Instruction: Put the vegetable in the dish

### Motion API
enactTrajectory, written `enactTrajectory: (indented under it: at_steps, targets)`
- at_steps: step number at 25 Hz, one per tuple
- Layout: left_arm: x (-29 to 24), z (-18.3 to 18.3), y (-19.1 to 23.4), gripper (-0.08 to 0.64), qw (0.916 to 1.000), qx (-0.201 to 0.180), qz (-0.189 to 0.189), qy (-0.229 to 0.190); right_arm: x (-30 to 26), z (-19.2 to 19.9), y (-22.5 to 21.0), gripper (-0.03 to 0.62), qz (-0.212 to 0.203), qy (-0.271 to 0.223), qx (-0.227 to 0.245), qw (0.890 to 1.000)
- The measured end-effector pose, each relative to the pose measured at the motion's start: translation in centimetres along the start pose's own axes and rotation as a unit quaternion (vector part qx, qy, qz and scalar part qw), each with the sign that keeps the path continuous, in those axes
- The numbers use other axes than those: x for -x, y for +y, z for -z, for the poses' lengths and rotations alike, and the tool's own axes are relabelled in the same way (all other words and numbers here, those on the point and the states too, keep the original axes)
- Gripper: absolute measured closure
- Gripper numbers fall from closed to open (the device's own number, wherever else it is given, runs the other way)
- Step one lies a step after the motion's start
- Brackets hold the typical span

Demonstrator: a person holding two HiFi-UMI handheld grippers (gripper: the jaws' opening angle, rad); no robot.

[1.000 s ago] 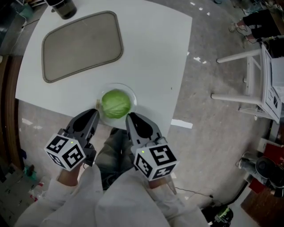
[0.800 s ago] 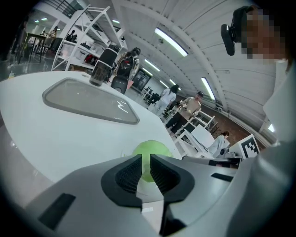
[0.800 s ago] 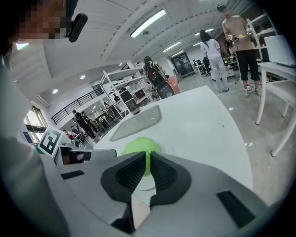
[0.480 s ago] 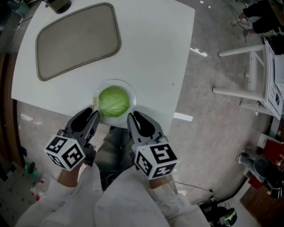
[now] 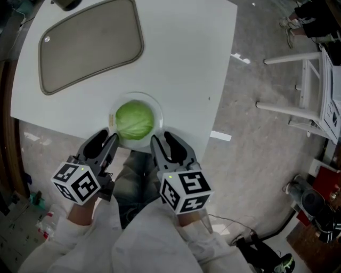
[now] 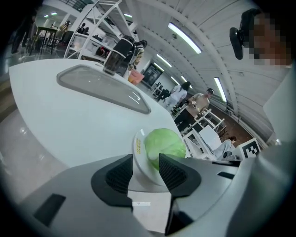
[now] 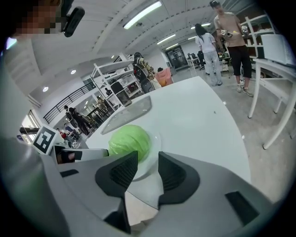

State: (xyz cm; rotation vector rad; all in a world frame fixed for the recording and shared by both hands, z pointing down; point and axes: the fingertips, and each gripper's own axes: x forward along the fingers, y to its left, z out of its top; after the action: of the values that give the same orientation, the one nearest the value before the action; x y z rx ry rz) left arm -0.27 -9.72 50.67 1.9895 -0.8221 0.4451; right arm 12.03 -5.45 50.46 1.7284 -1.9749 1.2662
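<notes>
A round green cabbage [image 5: 134, 120] sits in a small clear dish [image 5: 157, 111] close to the near edge of the white table [image 5: 186, 64]. My left gripper [image 5: 106, 143] is at the dish's near-left rim and my right gripper [image 5: 164, 143] at its near-right rim. Both have just been opening their jaws and stand open, with nothing pressed between the pads. In the left gripper view the dish [image 6: 138, 149] and cabbage [image 6: 164, 142] show just beyond the left gripper [image 6: 145, 169]. The right gripper [image 7: 144, 169] likewise looks onto the cabbage [image 7: 129, 140] and dish [image 7: 157, 139].
A grey-rimmed oblong tray [image 5: 90, 45] lies at the table's far left, with a dark jar [image 5: 66, 4] behind it. A white chair [image 5: 298, 85] stands on the floor to the right. People stand in the background of both gripper views.
Both grippers' jaws have gone from shut to open and both hands have sunk a little. The dish with the cabbage stays in place on the table.
</notes>
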Motion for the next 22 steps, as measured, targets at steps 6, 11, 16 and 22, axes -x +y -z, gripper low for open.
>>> enactTrajectory:
  at_steps: [6, 11, 16, 22]
  targets:
    - [-0.3, 0.4, 0.4, 0.396, 0.9998, 0.006, -0.008, 0.016, -0.4, 0.9, -0.4, 0.46, -0.001, 0.021, -0.024, 0.999]
    - [-0.6, 0.5, 0.3, 0.396, 0.9997, 0.01, -0.009, 0.021, -1.0, 1.3, -0.4, 0.457, -0.001, 0.032, -0.031, 0.999]
    - [-0.8, 0.7, 0.3, 0.396, 0.9995, 0.016, -0.007, 0.026, -1.5, 1.5, -0.8, 0.456, 0.008, 0.038, -0.032, 0.999]
    - [-0.8, 0.9, 0.0, 0.396, 0.9991, 0.033, -0.001, 0.027, -1.5, 1.5, -0.7, 0.456, 0.013, 0.034, -0.036, 0.999]
